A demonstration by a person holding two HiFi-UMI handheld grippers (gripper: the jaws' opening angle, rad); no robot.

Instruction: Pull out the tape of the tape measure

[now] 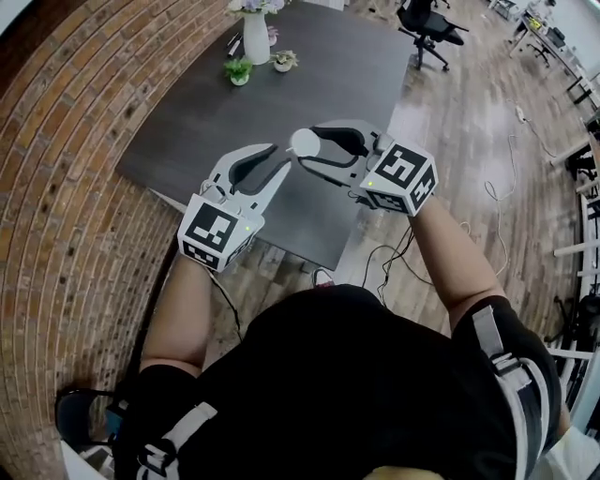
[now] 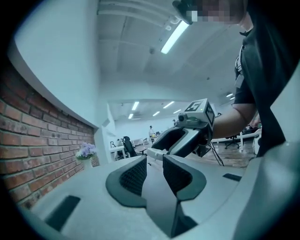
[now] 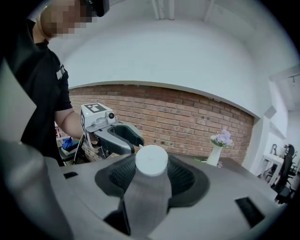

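The tape measure [image 1: 303, 142] is a white round case, held up over the dark table [image 1: 309, 84]. My right gripper [image 1: 314, 148] is shut on it; in the right gripper view the case [image 3: 151, 159] sits between the two dark pads. My left gripper [image 1: 281, 161] is just left of the case, with its tips close to it, and stands open with nothing between its pads. In the left gripper view the pads [image 2: 133, 176] stand apart, and the white case [image 2: 155, 155] sits just beyond them in the right gripper's grip. No tape shows between the two grippers.
A white vase of flowers [image 1: 256, 33] and two small potted plants [image 1: 240, 70] stand at the table's far end. A brick wall [image 1: 75, 141] runs along the left. An office chair [image 1: 427, 23] and loose cables [image 1: 497, 187] are on the wooden floor to the right.
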